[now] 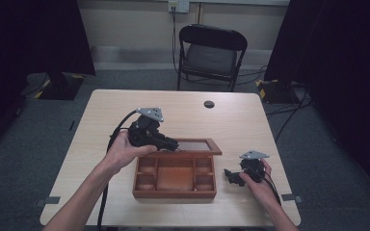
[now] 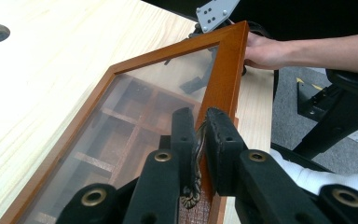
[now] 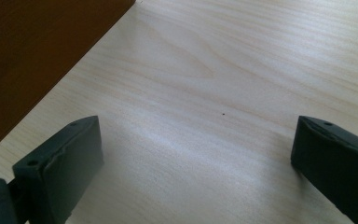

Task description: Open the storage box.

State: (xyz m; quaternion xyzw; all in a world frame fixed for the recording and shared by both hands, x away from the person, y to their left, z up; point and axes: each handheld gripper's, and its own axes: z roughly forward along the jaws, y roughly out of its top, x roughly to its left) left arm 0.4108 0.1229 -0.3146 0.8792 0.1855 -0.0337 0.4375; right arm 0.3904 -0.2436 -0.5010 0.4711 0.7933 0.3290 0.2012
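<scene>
A wooden box [image 1: 173, 194] with several compartments sits near the table's front edge. Its glass-paned lid [image 1: 192, 146] is raised at the back. My left gripper [image 1: 172, 144] is at the lid's front rail. In the left gripper view the gripper [image 2: 200, 128] is shut on a small brass clasp [image 2: 193, 186] fixed to the lid frame [image 2: 223, 79]. My right gripper [image 1: 230, 175] rests low on the table just right of the box. Its jaws stand wide open with nothing between them [image 3: 198, 149], and the box's side wall [image 3: 37, 56] lies to their left.
The light wooden table [image 1: 231, 120] has a round cable hole [image 1: 209, 104] at the back. A black folding chair [image 1: 211, 53] stands behind the table. Dark curtains hang on both sides.
</scene>
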